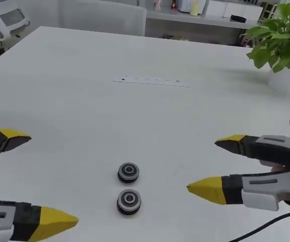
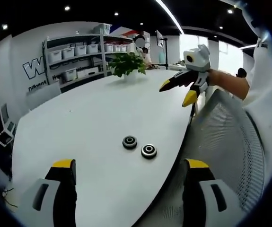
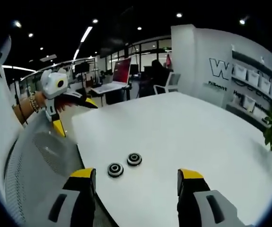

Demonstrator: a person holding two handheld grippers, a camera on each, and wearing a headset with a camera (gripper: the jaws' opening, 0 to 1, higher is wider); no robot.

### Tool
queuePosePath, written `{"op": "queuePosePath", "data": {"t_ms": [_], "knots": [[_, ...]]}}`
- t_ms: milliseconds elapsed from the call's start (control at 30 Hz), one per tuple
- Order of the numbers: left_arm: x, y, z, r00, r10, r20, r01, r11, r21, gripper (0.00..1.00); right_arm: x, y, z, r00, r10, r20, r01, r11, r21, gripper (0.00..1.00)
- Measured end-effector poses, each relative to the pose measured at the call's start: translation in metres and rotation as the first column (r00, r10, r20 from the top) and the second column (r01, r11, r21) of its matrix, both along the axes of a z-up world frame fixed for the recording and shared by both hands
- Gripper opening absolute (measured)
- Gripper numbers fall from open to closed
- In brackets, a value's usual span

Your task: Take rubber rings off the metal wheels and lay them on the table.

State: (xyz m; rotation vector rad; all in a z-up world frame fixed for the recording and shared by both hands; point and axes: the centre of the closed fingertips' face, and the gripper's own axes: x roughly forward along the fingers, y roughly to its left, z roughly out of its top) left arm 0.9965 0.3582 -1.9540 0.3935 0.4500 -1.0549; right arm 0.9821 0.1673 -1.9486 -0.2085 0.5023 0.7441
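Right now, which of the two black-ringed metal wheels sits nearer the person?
The black-ringed metal wheel lower in the head view; its twin lies just beyond.

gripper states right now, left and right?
Left gripper: open, holding nothing.
Right gripper: open, holding nothing.

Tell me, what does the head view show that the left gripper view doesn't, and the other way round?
Head view adds: a flat strip, perhaps sockets, set in the table. Left gripper view adds: wall shelves with boxes, and a mesh chair back. Shared: the table, the two wheels with dark rings on them, the potted plant, and the left gripper and right gripper, both open and apart from the wheels.
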Motion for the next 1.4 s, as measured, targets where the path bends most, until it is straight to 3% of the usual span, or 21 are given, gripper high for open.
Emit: {"op": "queuePosePath", "data": {"t_ms": [167,400,533,633,767,867,967,1067,1200,1400], "knots": [[-0.001,-0.006,0.013,0.999,-0.032,0.024,0.032,0.999,-0.003,0.91,0.008,0.008,0.004,0.999,0.028,0.022,-0.027,0.999,-0.019,0.67],[0.001,-0.019,0.036,0.993,-0.082,0.081,0.085,0.996,-0.025,0.88,0.022,0.025,0.003,0.996,0.083,0.037,-0.081,0.996,-0.049,0.63],[0.003,-0.026,0.039,0.989,-0.101,0.111,0.104,0.994,-0.022,0.84,0.029,0.038,0.004,0.990,0.133,0.040,-0.130,0.990,-0.056,0.62],[0.003,-0.031,0.038,0.987,-0.113,0.111,0.117,0.993,-0.028,0.83,0.033,0.045,0.003,0.986,0.160,0.040,-0.158,0.986,-0.057,0.62],[0.004,-0.039,0.038,0.983,-0.129,0.132,0.136,0.990,-0.040,0.77,0.036,0.053,-0.008,0.982,0.188,0.022,-0.187,0.982,-0.039,0.60],[0.008,-0.046,0.035,0.982,-0.128,0.138,0.136,0.989,-0.055,0.73,0.030,0.057,-0.027,0.969,0.246,-0.008,-0.246,0.963,-0.107,0.57],[0.010,-0.052,0.035,0.980,-0.132,0.146,0.143,0.987,-0.068,0.71,0.027,0.062,-0.037,0.964,0.265,-0.016,-0.265,0.959,-0.104,0.55],[0.012,-0.059,0.035,0.978,-0.149,0.146,0.162,0.984,-0.079,0.67,0.021,0.066,-0.049,0.957,0.286,-0.049,-0.290,0.953,-0.088,0.53],[0.012,-0.067,0.033,0.973,-0.189,0.134,0.198,0.978,-0.061,0.68,0.013,0.067,-0.065,0.946,0.317,-0.074,-0.324,0.937,-0.131,0.52],[0.012,-0.086,0.039,0.949,-0.273,0.158,0.287,0.955,-0.072,0.68,0.003,0.071,-0.084,0.933,0.336,-0.131,-0.351,0.930,-0.110,0.49]]}}
